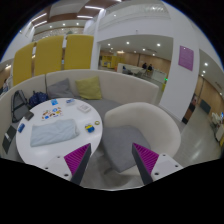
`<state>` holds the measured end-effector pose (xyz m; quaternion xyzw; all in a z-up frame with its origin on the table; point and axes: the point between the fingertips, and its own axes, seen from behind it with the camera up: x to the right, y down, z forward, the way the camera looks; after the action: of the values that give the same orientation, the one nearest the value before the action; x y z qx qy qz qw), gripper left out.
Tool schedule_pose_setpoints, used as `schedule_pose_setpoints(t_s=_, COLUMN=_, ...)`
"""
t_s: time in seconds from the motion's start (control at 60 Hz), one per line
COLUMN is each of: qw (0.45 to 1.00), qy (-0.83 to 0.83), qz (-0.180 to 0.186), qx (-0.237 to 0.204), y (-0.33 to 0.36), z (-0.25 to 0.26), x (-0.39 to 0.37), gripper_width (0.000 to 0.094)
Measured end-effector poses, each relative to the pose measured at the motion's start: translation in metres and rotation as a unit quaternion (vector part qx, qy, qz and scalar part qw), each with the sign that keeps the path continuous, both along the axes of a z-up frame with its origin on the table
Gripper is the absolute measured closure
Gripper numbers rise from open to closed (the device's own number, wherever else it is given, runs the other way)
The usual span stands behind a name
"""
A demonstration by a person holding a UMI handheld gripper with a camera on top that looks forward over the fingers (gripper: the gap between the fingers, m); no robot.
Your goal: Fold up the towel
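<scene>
Two of my fingers (78, 157) stand apart with nothing between them, my gripper (112, 160) high above the floor. Ahead to the left, the pale blue towel (52, 133) lies flat on the round white table (22, 160), beside a white chair (140, 125).

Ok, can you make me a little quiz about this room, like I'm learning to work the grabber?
1. True or false: the towel lies on the round white table.
2. What stands just beyond the gripper? A) white chair B) a fridge C) a bicycle
3. Fill in: the cushion on the sofa is ____.

Key: 1 true; 2 A; 3 yellow. The fingers are open and hold nothing.
</scene>
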<state>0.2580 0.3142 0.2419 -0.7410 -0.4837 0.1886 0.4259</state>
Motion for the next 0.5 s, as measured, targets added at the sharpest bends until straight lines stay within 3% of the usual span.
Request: schedule_pose_setpoints(t_s=0.5, qw=0.989, qy=-0.024, qz=0.145, qx=-0.02, y=-0.197, z=-0.04, x=-0.077, gripper_width=0.0066)
